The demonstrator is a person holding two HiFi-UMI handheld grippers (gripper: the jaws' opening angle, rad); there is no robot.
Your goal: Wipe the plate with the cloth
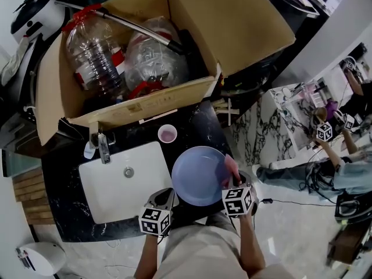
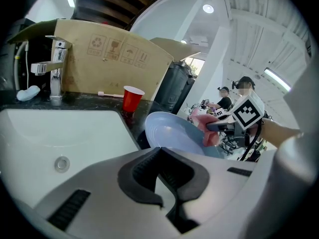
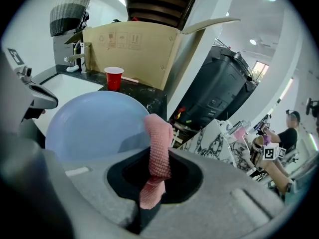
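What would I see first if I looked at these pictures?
A big pale-blue plate stands out, held by the left tool beside the white sink. The right tool pinches a pink cloth at the plate's right edge. Behind them sits a large open cardboard box stuffed with plastic bottles.

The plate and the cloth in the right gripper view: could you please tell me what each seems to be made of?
The plate looks like plastic or melamine: pale blue, smooth, with a soft satin sheen and no pattern, though glazed ceramic cannot be ruled out. The cloth is a pink textile with a bumpy, waffle-like knit, likely microfibre or cotton, and it folds limply.
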